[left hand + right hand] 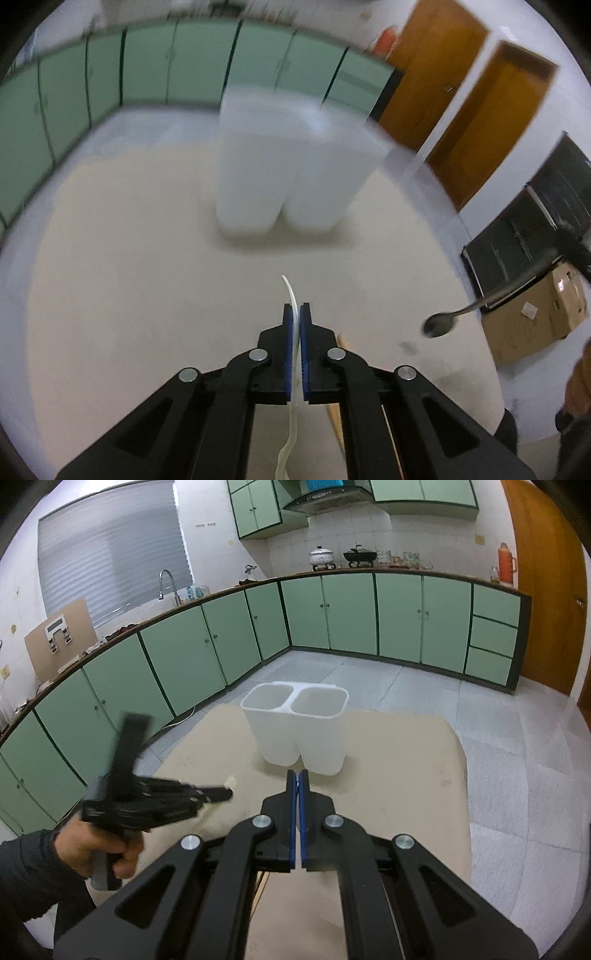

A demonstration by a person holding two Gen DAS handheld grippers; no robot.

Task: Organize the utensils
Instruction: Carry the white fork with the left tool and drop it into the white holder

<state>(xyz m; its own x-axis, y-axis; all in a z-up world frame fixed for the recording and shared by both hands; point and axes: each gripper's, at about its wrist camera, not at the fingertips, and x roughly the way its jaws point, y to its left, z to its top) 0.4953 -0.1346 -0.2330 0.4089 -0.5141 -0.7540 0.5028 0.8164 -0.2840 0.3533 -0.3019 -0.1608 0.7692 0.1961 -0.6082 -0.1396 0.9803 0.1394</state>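
My left gripper (pixel 295 306) is shut on a thin white plastic utensil (pixel 290 291), seen edge-on; it pokes out past the blue pads and trails down under them. In the right wrist view the left gripper (pixel 221 794) is blurred at the left, with the white utensil (pixel 231 781) at its tip. A white two-compartment holder (pixel 295 734) stands upright on the beige table, ahead of both grippers and apart from them. My right gripper (pixel 298 773) is shut, and nothing shows between its pads. A dark metal spoon (pixel 439 325) appears at the right; what holds it I cannot tell.
The beige table (pixel 406 775) ends at the right over a grey tiled floor. Wooden sticks (pixel 341 341) lie partly under the left gripper. A cardboard box (pixel 535 317) sits on the floor to the right. A person's hand (pixel 92 845) grips the left tool. Green cabinets line the walls.
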